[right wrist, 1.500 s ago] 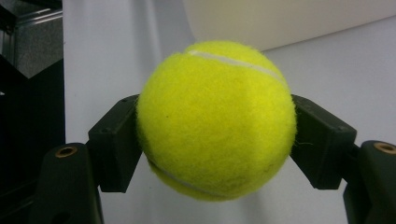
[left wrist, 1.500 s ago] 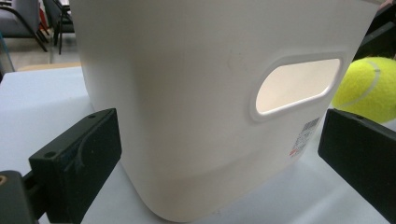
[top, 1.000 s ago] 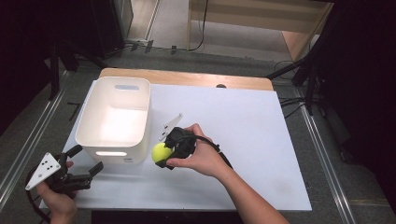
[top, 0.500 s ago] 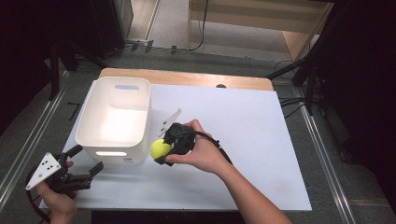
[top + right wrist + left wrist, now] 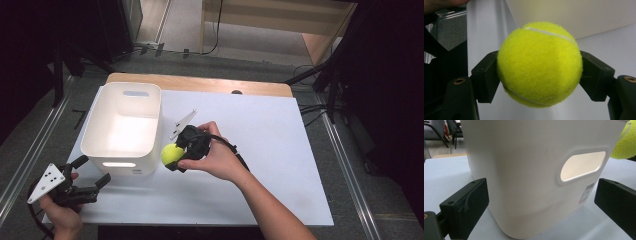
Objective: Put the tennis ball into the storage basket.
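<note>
The right gripper [image 5: 176, 156] is clamped on a tennis ball [image 5: 171, 154], one black jaw pressed into each side of it, as the right gripper view shows plainly with the ball [image 5: 539, 63] squeezed between them. In the high view the ball sits left of centre in the frame, just beside the lower right corner of the white plastic bin [image 5: 95, 132], held at about the level of the bin's wall and not yet over its rim. The bin looks empty inside. The left gripper [image 5: 91, 175] waits at the lower left of the frame with its jaws spread apart on nothing, pointing at the bin's near wall, whose handle slot [image 5: 583, 165] shows right of centre in the left gripper view. I'd say the step in hand is carrying the ball to the bin. The next move calls for lifting the ball above the rim, swinging it toward the upper left over the opening, then letting the jaws part. The bin looks light, so a knock against its wall could shove it
</note>
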Motion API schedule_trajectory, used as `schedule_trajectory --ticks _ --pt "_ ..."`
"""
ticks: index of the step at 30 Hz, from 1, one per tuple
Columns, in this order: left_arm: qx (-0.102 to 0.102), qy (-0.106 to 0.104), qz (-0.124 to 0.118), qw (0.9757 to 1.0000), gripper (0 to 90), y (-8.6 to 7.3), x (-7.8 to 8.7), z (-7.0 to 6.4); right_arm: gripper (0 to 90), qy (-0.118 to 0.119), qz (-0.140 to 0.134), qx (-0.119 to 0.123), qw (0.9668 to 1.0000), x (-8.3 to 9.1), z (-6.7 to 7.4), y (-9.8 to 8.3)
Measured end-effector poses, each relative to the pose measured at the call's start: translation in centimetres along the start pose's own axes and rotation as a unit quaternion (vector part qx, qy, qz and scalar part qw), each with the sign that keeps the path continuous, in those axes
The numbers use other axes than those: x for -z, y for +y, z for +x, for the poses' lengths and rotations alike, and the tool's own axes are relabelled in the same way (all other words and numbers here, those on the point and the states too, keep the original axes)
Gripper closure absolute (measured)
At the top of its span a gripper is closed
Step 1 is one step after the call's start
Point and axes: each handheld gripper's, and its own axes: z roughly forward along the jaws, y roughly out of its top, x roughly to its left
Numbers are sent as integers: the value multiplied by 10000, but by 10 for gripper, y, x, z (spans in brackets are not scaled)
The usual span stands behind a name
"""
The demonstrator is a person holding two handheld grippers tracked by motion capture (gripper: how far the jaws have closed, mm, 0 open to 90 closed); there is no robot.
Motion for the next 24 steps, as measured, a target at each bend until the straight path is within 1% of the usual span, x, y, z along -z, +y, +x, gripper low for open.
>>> schedule_trajectory --ticks 4,7,9,10,11,12,13,15,19,24 --pt "5 -3 7 10000 0 0 0 0 241 -29 62 1 10000 2 0 3" --pt "9 -2 5 10000 0 0 0 0 241 -15 46 5 10000 2 1 4" --pt "11 -1 0 10000 0 0 0 0 241 2 10 98 10000 4 -1 7" --pt "11 -1 0 10000 0 0 0 0 241 2 10 98 10000 4 -1 7" --pt "10 -1 5 10000 0 0 0 0 241 -1 38 42 10000 5 0 7" --pt "10 -2 4 10000 0 0 0 0 241 -14 -8 120 9999 5 -1 8" --pt "13 -5 1 10000 0 0 0 0 241 -7 24 47 10000 6 0 9" --pt "17 -7 -5 10000 0 0 0 0 241 -5 0 77 10000 6 -1 9" --pt "11 -5 -4 10000 0 0 0 0 241 -12 31 28 10000 8 -2 11" --pt "10 -2 4 10000 0 0 0 0 241 7 -24 139 9999 11 -3 17"
